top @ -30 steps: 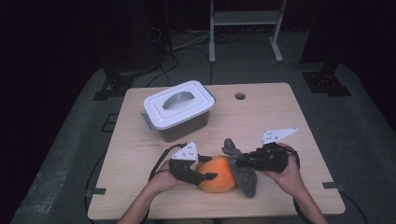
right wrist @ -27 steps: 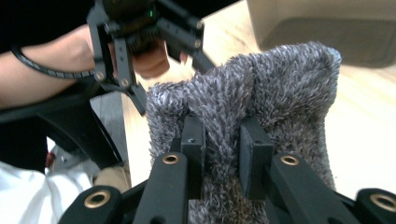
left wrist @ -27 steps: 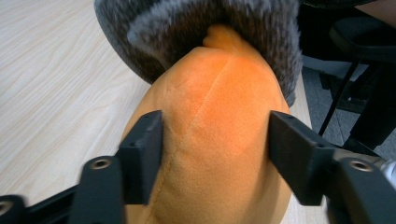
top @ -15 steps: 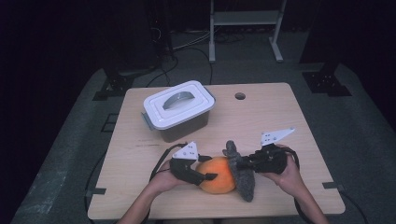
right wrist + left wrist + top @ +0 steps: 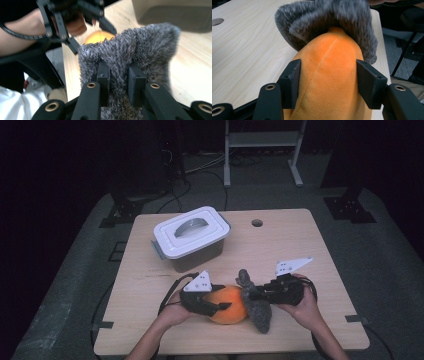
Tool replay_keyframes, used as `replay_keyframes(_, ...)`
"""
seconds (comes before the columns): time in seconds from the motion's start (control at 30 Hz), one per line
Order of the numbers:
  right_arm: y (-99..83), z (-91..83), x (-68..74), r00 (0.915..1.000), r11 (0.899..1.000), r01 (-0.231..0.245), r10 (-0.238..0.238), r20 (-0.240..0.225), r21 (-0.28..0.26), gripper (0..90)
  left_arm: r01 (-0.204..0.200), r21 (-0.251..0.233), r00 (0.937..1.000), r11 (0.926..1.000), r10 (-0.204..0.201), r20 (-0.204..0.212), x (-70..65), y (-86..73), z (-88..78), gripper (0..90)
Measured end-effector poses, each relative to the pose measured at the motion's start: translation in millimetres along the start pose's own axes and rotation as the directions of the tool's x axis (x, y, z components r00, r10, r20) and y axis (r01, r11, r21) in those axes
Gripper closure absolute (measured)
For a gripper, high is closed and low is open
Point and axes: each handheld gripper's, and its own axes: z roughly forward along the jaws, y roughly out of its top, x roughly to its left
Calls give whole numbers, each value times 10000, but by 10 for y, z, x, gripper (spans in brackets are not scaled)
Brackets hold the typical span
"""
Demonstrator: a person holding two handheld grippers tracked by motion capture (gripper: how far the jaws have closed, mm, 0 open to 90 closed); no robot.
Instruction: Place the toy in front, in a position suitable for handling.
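Observation:
A round orange plush toy [image 5: 229, 304] lies near the table's front edge, with a grey fuzzy fabric piece [image 5: 256, 306] pressed against its right side. My left gripper [image 5: 219, 306] comes from the left and is shut on the orange plush [image 5: 329, 75], one jaw on each flank. The grey fabric [image 5: 329, 17] drapes over the plush's far end. My right gripper [image 5: 253, 295] comes from the right and is shut on a fold of the grey fabric [image 5: 135, 47], pinched between its jaws [image 5: 118, 75]. Beyond that fold, the orange plush [image 5: 98, 36] peeks out in front of the left gripper [image 5: 75, 17].
A grey plastic box with a white handled lid [image 5: 190, 237] stands at the back left of the wooden table [image 5: 310, 245]. A cable hole [image 5: 257, 223] lies near the back edge. Bare tabletop extends to the right and the front left.
My right gripper has edged slightly left, pushing the grey fabric closer against the orange plush. The left gripper has barely moved.

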Motion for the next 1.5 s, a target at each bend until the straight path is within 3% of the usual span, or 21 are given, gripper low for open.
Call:
replay_keyframes(0.17,-109,13,-92,9992,9984,-328,317,250,457,742,341,-123,9994,9993,-342,-37,49,-28,-13,404)
replay_keyframes(0.27,-73,-53,-69,9993,9996,-275,273,236,93,741,251,-112,9997,9996,-250,41,35,-18,10,391)
replay_keyframes(0.37,18,-84,0,9998,9991,-89,83,-158,-415,739,216,-70,9997,9997,-216,111,19,-10,28,372)
replay_keyframes(0.5,15,27,17,9996,10000,11,-9,-265,79,741,201,-28,9996,9998,-200,216,18,-11,24,328)
replay_keyframes(0.67,-39,43,-20,9997,9993,-73,82,-228,376,744,442,222,9989,9988,-445,141,56,-5,22,177)
replay_keyframes(0.73,-65,33,-54,9996,9992,-184,191,-188,361,745,576,186,9980,9982,-581,244,64,-14,22,179)
replay_keyframes(0.97,-127,-13,-160,9983,9972,-574,575,3,485,748,171,63,9949,9998,-176,997,42,-13,-43,281)
replay_keyframes(1.1,-141,-39,-189,9970,9958,-775,774,45,478,750,132,43,9962,9999,-135,856,42,-31,-38,355)
replay_keyframes(1.2,-68,-93,-124,9987,9986,-480,477,150,225,755,-21,-15,9959,10000,22,900,9,-21,-11,390)
replay_keyframes(1.3,28,-128,-25,9997,9996,-166,162,-196,-233,756,-213,-26,9950,9998,215,975,-25,-2,23,385)
replay_keyframes(1.4,24,-39,7,9998,9998,12,-8,-202,186,755,-213,-9,9950,9998,213,978,-18,-7,15,363)
replay_keyframes(1.5,-30,-1,-42,9993,9993,-146,158,-325,352,755,-160,-24,9948,9999,161,1009,-2,-19,5,284)
